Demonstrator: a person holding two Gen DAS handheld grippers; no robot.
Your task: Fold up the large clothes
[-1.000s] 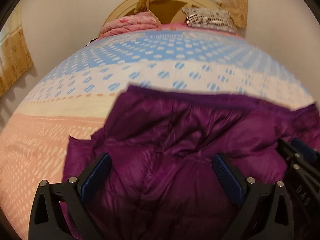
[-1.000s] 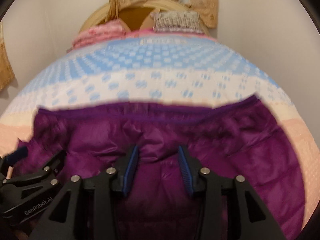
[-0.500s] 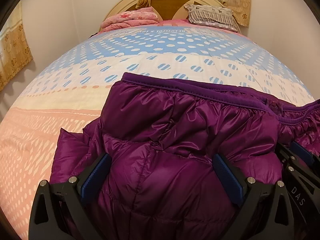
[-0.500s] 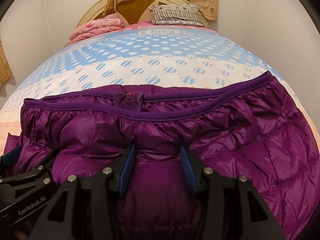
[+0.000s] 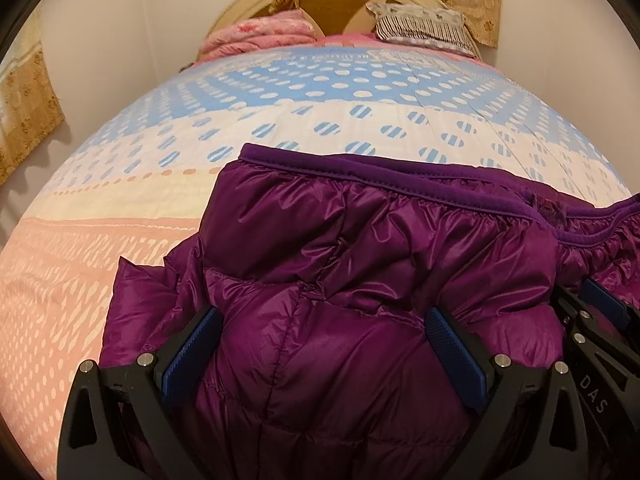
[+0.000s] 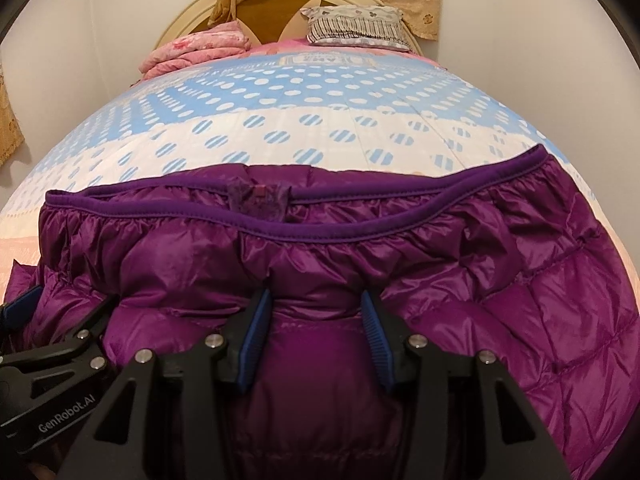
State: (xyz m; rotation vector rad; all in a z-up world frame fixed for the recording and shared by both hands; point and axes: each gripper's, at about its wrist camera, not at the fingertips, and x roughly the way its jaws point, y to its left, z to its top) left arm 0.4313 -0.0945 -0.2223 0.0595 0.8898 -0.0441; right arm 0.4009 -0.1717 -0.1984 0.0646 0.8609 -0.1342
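Observation:
A shiny purple quilted down jacket (image 5: 360, 264) lies on the bed, its banded hem (image 6: 312, 236) turned toward the headboard. My left gripper (image 5: 320, 320) is wide open, its blue pads (image 5: 200, 340) straddling a puffy fold of the jacket. My right gripper (image 6: 316, 320) stands partly open with a bulge of the jacket (image 6: 520, 280) between its fingers. Each gripper shows at the edge of the other's view: the right one (image 5: 600, 320) and the left one (image 6: 48, 332).
The bed cover (image 5: 280, 92) has blue, white and pink dotted bands. A folded pink blanket (image 6: 200, 48) and a striped pillow (image 6: 356, 26) lie by the round headboard (image 6: 272, 8). White walls stand close on both sides, with curtains (image 5: 24, 120) at left.
The jacket's folded-over part has come down toward the headboard and settled on the bed. The earlier blur is gone; both grippers have held nearly still over the last half second.

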